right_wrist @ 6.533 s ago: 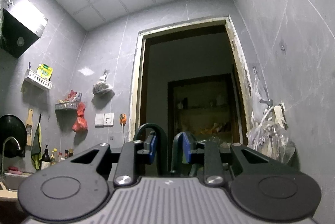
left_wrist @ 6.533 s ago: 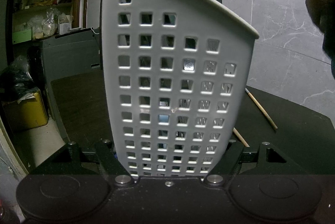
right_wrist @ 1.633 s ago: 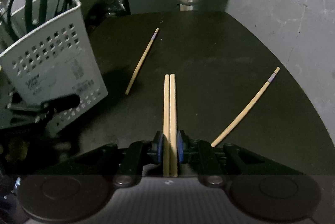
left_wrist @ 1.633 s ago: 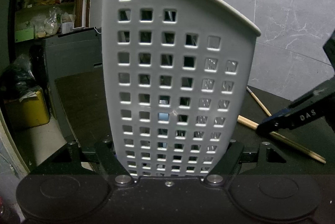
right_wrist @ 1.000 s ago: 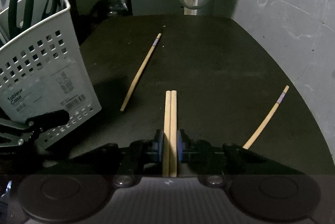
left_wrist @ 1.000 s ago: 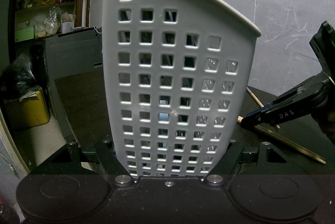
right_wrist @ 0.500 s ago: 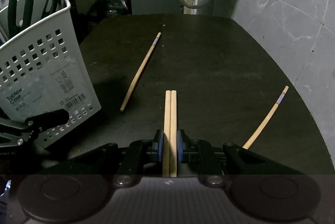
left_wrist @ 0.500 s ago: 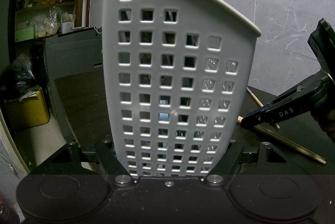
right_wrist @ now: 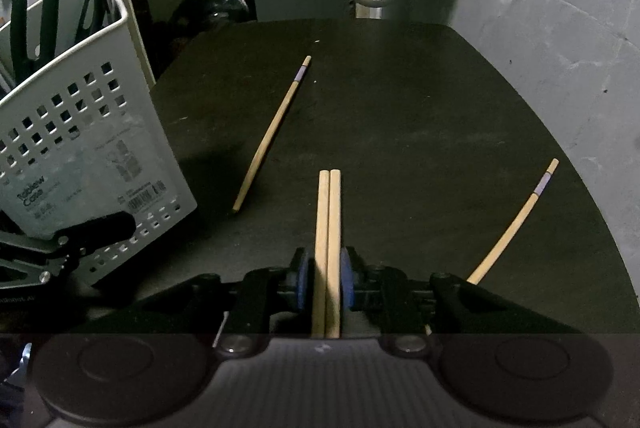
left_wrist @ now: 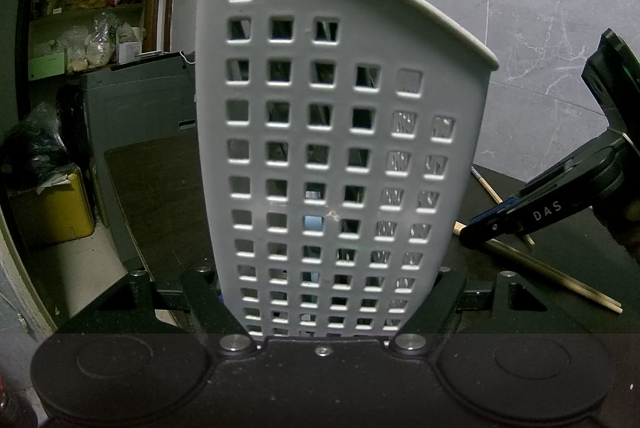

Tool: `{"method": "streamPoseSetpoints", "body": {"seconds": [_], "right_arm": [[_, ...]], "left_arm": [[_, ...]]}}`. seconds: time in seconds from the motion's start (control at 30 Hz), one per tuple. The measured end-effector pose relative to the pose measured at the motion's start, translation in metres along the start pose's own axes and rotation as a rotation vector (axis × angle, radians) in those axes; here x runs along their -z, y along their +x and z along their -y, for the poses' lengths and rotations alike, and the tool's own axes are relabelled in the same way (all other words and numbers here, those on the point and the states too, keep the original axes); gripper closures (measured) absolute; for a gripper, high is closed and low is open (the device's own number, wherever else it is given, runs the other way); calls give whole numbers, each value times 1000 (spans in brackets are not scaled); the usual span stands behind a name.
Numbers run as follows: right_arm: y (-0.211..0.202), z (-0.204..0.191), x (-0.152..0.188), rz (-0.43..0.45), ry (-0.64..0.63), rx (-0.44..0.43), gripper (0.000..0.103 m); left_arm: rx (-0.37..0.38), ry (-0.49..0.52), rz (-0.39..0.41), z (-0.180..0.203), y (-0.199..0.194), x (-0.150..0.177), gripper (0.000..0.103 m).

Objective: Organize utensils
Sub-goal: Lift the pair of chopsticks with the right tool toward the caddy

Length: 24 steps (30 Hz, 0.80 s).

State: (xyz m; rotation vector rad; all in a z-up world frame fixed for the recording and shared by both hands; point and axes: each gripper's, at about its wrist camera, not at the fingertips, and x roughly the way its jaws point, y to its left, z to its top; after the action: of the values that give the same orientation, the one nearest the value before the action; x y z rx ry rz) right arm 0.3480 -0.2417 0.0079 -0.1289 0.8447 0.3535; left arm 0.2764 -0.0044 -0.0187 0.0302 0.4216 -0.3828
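My left gripper (left_wrist: 326,280) is shut on a white perforated utensil basket (left_wrist: 340,108), its fingers pressing on the basket's lower sides. Dark green scissor handles (right_wrist: 76,0) stick up out of the basket (right_wrist: 80,148). My right gripper (right_wrist: 326,268) points down at the dark table, straddling a pair of wooden chopsticks (right_wrist: 328,212) that lie side by side. Its jaws are opening: the pair sits between the blue pads, with a thin gap at the left pad. The left wrist view shows the same pair (left_wrist: 560,276) flat on the table under the right gripper's fingers (left_wrist: 500,224).
Two single chopsticks with purple bands lie on the dark table (right_wrist: 400,88), one left of centre (right_wrist: 272,136) and one at the right (right_wrist: 516,220). Grey tiled walls stand to the right and behind. A cabinet and cluttered shelves (left_wrist: 88,40) are beyond the table's far edge.
The right gripper, which pointed up at the doorway several seconds ago, now sits low over the chopstick pair. Over the last second its pads have parted slightly. The left gripper and basket have not moved.
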Motion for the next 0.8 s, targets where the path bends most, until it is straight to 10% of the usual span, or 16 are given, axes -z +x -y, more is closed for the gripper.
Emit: {"method": "streamPoseSetpoints", "body": {"seconds": [0.8], "right_arm": [[1,-1,-2,-15,-5,3,86]], "left_arm": [[-1,2,0,-1,0,0,27]]}}
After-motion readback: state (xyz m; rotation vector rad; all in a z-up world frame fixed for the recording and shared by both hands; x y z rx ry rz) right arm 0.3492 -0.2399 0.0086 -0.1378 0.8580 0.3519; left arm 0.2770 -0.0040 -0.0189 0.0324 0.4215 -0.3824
